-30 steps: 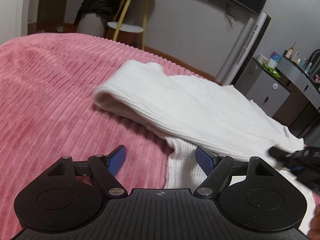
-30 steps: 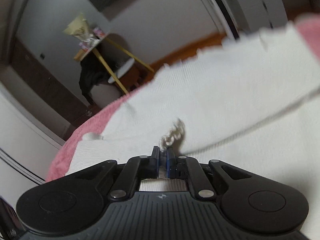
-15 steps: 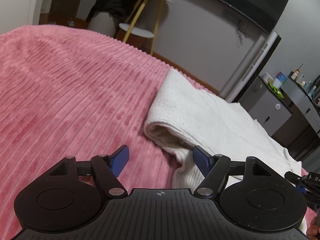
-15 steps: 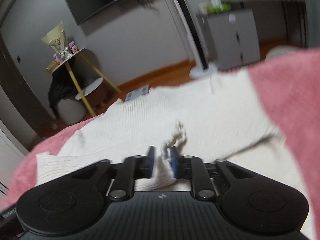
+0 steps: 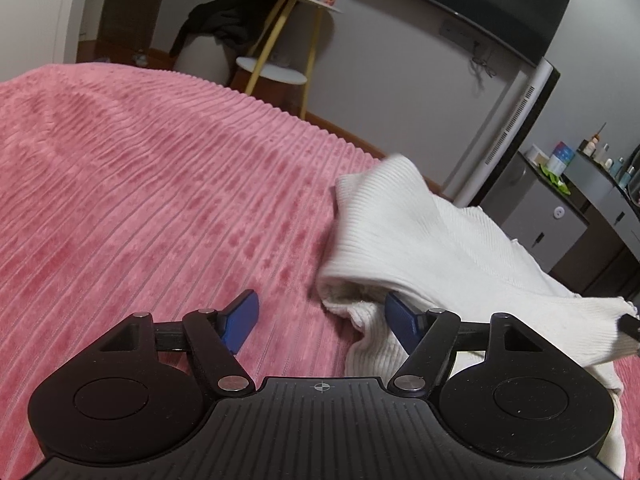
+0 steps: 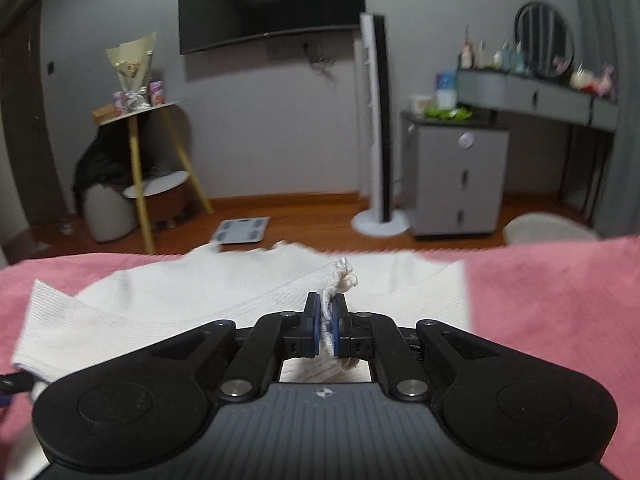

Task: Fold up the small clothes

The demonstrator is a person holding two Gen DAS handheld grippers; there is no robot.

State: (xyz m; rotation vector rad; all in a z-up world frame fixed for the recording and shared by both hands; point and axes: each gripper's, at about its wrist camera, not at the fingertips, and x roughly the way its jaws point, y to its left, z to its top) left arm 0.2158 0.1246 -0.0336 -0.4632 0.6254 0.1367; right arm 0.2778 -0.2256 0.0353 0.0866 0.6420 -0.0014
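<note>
A white ribbed knit garment (image 5: 440, 240) lies folded over on the pink ribbed bedspread (image 5: 140, 200). My left gripper (image 5: 320, 304) is open just above the bedspread. Its right blue pad (image 5: 402, 320) sits under the garment's folded edge, and its left pad (image 5: 240, 318) is over bare bedspread. In the right wrist view the garment (image 6: 180, 304) spreads out ahead. My right gripper (image 6: 327, 316) is shut on a bunched bit of its edge, lifted a little off the bed. That gripper's dark fingertip (image 5: 630, 325) shows at the right edge of the left wrist view.
The bed's far edge drops to a wooden floor with a bathroom scale (image 6: 242, 231). Past it stand a side table with yellow legs (image 6: 138, 152), a white tower fan (image 6: 378, 128), a grey cabinet (image 6: 456, 176) and a wall television (image 6: 272, 4).
The garment's fold has drawn to the right across the bed, baring more pink. The right gripper rolled level and rose a little; its jaws loosened on the edge, then closed again.
</note>
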